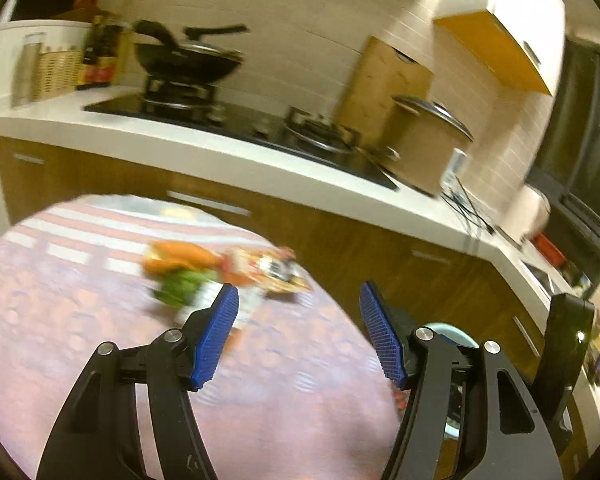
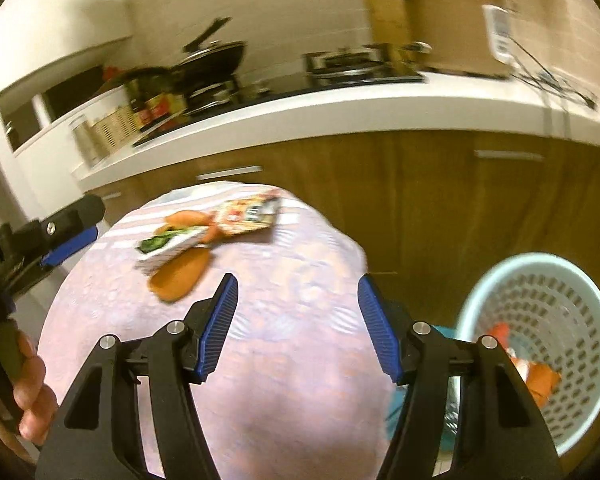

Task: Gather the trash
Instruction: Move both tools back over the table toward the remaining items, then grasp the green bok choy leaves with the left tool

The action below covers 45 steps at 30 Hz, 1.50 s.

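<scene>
Trash lies in a blurred heap at the far side of a round table with a pink patterned cloth (image 2: 284, 360). The heap holds an orange wrapper (image 2: 182, 276), a green and white packet (image 2: 168, 246) and a colourful packet (image 2: 248, 216). In the left wrist view the same orange wrapper (image 1: 180, 260), green packet (image 1: 182, 288) and colourful packet (image 1: 276, 270) lie just beyond my left gripper (image 1: 299, 292). That gripper is open and holds nothing. My right gripper (image 2: 298, 282) hangs open and empty over the table's near half.
A pale blue perforated basket (image 2: 540, 272) stands on the floor right of the table with orange scraps (image 2: 540, 380) in it. Behind the table runs a white kitchen counter (image 2: 340, 120) with a wok (image 1: 188, 60), a large pot (image 2: 452, 28) and wooden cabinets below. A hand (image 2: 32, 392) holds the left tool.
</scene>
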Motion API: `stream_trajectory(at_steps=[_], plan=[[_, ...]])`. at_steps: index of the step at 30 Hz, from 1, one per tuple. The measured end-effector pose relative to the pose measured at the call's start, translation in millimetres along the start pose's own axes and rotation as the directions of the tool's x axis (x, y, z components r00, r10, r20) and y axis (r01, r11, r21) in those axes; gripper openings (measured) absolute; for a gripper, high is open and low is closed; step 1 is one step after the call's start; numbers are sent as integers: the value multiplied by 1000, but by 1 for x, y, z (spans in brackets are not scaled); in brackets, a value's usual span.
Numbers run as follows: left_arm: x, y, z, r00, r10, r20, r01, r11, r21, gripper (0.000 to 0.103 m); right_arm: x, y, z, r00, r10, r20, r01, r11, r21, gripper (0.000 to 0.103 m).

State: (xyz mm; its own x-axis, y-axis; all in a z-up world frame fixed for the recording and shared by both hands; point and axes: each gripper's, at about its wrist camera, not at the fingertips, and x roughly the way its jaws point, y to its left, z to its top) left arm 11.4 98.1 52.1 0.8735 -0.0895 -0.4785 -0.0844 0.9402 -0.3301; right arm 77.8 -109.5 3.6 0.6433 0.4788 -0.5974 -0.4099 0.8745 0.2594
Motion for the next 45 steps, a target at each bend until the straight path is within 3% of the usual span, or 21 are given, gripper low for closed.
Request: stream_trajectory(at_steps=[4, 8, 14, 16, 23, 28, 31, 36, 41, 45], plan=[[-2, 34, 16, 999, 33, 9, -32, 999, -28, 62, 19, 37, 4, 999, 41, -1, -41, 997, -70, 58], [17, 65, 24, 999, 38, -36, -40, 998, -49, 62, 36, 64, 4, 998, 65, 5, -64, 989, -135, 57], [69, 110, 17, 985, -13, -171, -10, 991, -132, 62, 79, 65, -7, 997, 55, -54, -61, 990, -127, 57], [81, 114, 11, 980, -27, -195, -1, 990, -143, 62, 91, 59, -10, 994, 46, -96, -56, 993, -105, 57], [113, 120, -2, 965, -95, -246, 52, 983, -173, 60, 96, 53, -8, 992, 68, -103, -76, 994, -73, 57], [122, 116, -11, 945, -160, -287, 113, 978, -174, 28, 92, 57, -8, 995, 48, -87, -56, 994, -93, 57], [120, 117, -12, 950, -147, -276, 104, 981, -166, 18, 89, 57, -8, 995, 52, -79, -60, 993, -98, 57], [108, 123, -13, 956, -164, -245, 116, 973, -199, 14, 89, 59, 1, 987, 133, -95, -138, 989, -44, 57], [81, 129, -7, 970, -113, -213, 67, 975, -209, 14, 85, 79, 15, 985, 151, -87, -158, 984, -79, 58], [46, 141, -8, 987, -21, -158, -12, 979, -202, 14, 92, 90, 19, 986, 136, -96, -144, 986, -79, 58]])
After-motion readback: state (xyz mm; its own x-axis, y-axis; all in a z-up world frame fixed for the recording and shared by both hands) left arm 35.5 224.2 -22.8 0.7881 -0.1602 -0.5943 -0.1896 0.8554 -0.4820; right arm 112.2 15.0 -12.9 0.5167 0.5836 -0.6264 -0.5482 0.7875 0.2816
